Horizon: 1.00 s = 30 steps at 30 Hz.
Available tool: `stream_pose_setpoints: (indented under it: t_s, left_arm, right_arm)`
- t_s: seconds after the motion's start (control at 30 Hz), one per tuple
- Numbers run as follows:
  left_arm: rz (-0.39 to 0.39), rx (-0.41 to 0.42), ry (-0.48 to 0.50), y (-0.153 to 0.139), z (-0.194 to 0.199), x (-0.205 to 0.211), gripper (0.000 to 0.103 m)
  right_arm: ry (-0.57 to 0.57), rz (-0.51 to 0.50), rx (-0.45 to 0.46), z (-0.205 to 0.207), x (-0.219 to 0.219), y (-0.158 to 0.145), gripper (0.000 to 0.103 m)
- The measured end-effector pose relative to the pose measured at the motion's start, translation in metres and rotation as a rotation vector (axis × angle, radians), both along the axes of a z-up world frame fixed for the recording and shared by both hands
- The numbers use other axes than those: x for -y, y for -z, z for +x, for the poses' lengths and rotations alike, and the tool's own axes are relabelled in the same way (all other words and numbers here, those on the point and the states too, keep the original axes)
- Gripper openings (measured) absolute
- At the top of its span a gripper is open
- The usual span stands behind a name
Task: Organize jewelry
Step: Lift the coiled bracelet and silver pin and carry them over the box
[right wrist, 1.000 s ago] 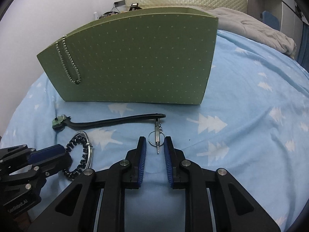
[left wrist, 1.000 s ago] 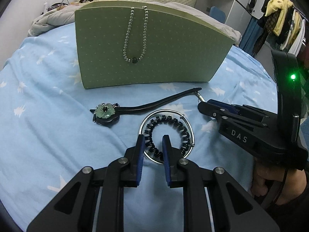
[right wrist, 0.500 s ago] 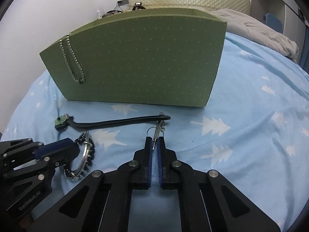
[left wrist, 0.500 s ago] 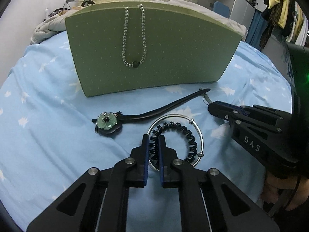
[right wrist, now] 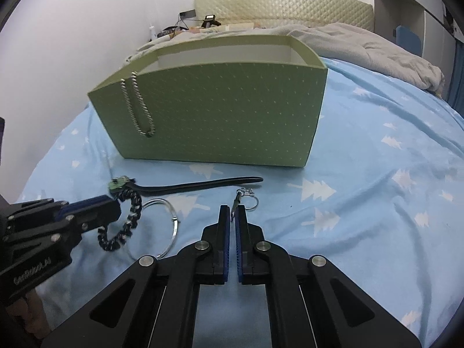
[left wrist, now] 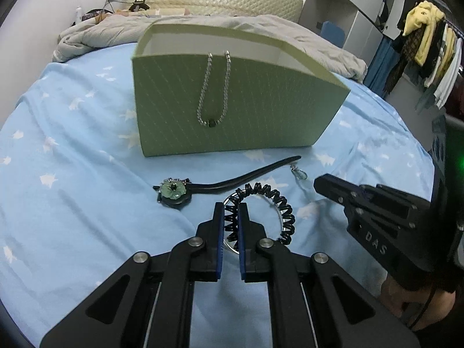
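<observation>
My left gripper [left wrist: 231, 209] is shut on a black coiled hair tie [left wrist: 278, 200] and holds it raised off the bed; it also shows in the right wrist view [right wrist: 127, 220]. A silver bangle [right wrist: 169, 226] lies on the sheet beneath. My right gripper [right wrist: 232, 214] is shut on a small metal pendant with a ring [right wrist: 245, 195], also lifted. A black hair stick with a green flower [left wrist: 174, 190] lies in front of the green box [left wrist: 261, 110]. A silver chain [left wrist: 213, 98] hangs over the box's front wall.
The blue bed sheet [right wrist: 377, 203] has white tree prints. A grey blanket [left wrist: 116, 32] is bunched behind the box. The headboard [right wrist: 284, 8] stands at the back. Clothes [left wrist: 426, 43] hang at the far right.
Both grippers closed, the left on the hair tie and the right on the pendant. Both have risen, lifting their items off the sheet. The box's open top now shows.
</observation>
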State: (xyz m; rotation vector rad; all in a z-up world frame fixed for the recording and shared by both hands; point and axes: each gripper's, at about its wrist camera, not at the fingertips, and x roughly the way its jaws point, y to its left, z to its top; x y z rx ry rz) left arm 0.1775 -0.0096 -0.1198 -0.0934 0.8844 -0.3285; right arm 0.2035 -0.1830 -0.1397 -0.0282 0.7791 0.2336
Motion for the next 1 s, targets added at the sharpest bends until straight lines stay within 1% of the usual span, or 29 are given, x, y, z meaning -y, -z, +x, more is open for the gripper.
stream_pose_setpoints:
  t_s: [0.1,0.27,0.3,0.4,0.43,0.5,0.63,0.67,0.7,0.77,0.87,1.0]
  left_arm:
    - [-0.02,0.006,-0.003,-0.008,-0.004,-0.004,0.008]
    - [-0.029,0.028,-0.012,-0.022,-0.007,-0.01,0.008]
    - [-0.029,0.029,-0.013,-0.023,-0.007,-0.012,0.008]
    - [-0.029,0.03,-0.022,-0.024,-0.008,-0.014,0.008]
    - [-0.029,0.028,-0.025,-0.023,-0.008,-0.015,0.008]
    - [-0.031,0.022,-0.03,-0.021,-0.006,-0.015,0.008]
    - [-0.032,0.016,-0.037,-0.018,-0.002,-0.017,0.008]
    - [-0.033,0.015,-0.037,-0.017,-0.002,-0.017,0.008]
    - [-0.033,0.015,-0.038,-0.017,-0.001,-0.017,0.008]
    - [-0.033,0.012,-0.039,-0.015,0.0,-0.017,0.008]
    - [-0.034,0.008,-0.044,-0.014,0.001,-0.019,0.008]
    - [-0.035,0.007,-0.048,-0.012,0.003,-0.02,0.008]
  right_arm:
    - [0.001,0.005,0.012,-0.007,0.0,-0.009,0.001]
    - [0.022,0.004,0.04,-0.018,0.002,-0.025,0.001]
    - [0.03,0.0,0.036,-0.016,0.003,-0.024,0.001]
    - [0.034,0.046,-0.015,-0.004,0.01,-0.015,0.002]
    - [0.037,0.044,-0.021,-0.002,0.01,-0.012,0.003]
    - [0.046,0.051,-0.038,0.003,0.012,-0.006,0.01]
    - [0.039,0.054,-0.073,0.012,0.013,0.006,0.012]
    - [0.029,0.055,-0.085,0.014,0.012,0.01,0.014]
    - [0.025,0.055,-0.088,0.015,0.011,0.011,0.02]
    - [0.021,0.055,-0.083,0.018,0.009,0.012,0.023]
    - [0.023,0.039,-0.073,0.024,0.006,0.014,0.023]
    - [0.041,0.0,-0.086,0.035,0.005,0.022,0.023]
